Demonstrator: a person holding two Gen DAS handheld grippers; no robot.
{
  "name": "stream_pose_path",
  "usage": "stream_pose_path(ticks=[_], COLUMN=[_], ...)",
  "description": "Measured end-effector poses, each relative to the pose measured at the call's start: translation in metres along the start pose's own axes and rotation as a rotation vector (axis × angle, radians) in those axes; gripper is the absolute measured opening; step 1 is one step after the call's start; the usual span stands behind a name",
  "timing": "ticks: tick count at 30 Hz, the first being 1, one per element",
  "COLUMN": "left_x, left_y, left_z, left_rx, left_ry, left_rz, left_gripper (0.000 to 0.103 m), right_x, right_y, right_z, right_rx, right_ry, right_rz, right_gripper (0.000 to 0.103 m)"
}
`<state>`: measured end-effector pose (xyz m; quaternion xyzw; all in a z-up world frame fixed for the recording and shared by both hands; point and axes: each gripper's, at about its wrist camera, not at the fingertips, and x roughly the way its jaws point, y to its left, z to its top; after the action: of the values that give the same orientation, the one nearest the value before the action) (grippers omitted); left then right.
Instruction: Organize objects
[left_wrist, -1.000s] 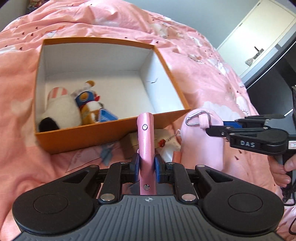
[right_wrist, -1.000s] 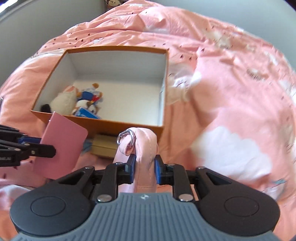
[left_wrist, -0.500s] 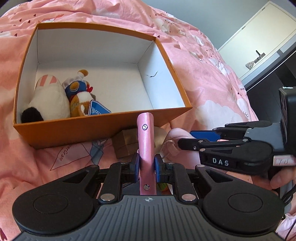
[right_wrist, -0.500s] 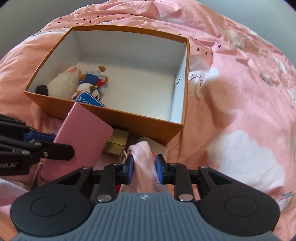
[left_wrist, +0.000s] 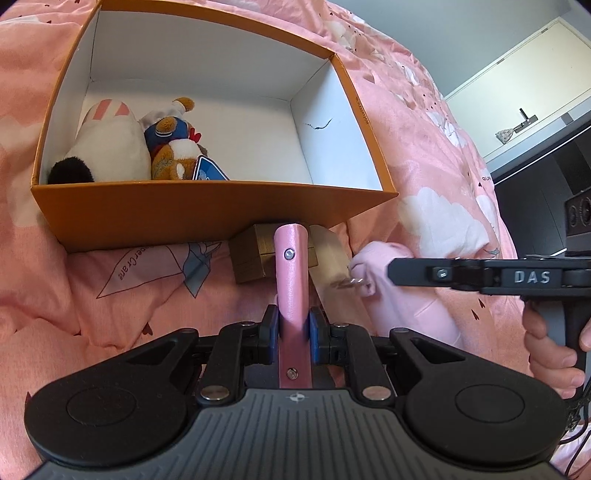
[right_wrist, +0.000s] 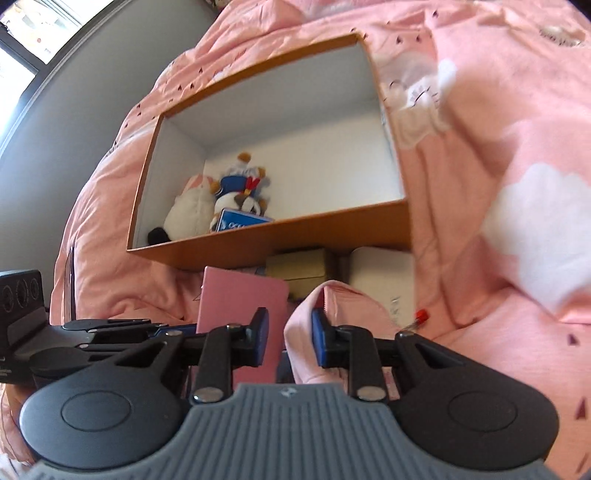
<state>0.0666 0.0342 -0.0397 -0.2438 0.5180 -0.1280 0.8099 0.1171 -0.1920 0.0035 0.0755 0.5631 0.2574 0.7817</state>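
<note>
"DAS" on right gripper (left_wrist: 369, 280)

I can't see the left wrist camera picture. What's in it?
The left tool pinches a flat pink case edge-on, just in front of an orange box with plush toys inside, on a pink bedcover.

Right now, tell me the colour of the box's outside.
Orange box, white inside; clearest in the left wrist view.

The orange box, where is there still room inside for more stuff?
The orange box has bare white floor from the blue card across to the right wall. The left corner is crowded by the white plush and sailor plush.
</note>
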Motion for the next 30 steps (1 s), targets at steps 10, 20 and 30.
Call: stream_pose_path(ticks=[10,20,30], left_x=[-0.001,0.006,0.004], left_y=[-0.005,-0.003,-0.003], left_z=[-0.002,-0.004,-0.005], left_rx=[-0.002,-0.03,-0.033], left_ry=[0.008,0.042,0.042], left_rz=[-0.021,-0.004,0.014], left_gripper=[0.019,0.018,0.018], right_x=[0.0,-0.021,0.019], right_y=[-0.044,-0.024,-0.019], right_z=[-0.007,-0.003,-0.018], right_rx=[0.219,0.11,0.219], right_ry=[0.025,-0.067,0.015], right_rz=[0.188,0.115,0.24], right_gripper=[0.022,0.038,0.049])
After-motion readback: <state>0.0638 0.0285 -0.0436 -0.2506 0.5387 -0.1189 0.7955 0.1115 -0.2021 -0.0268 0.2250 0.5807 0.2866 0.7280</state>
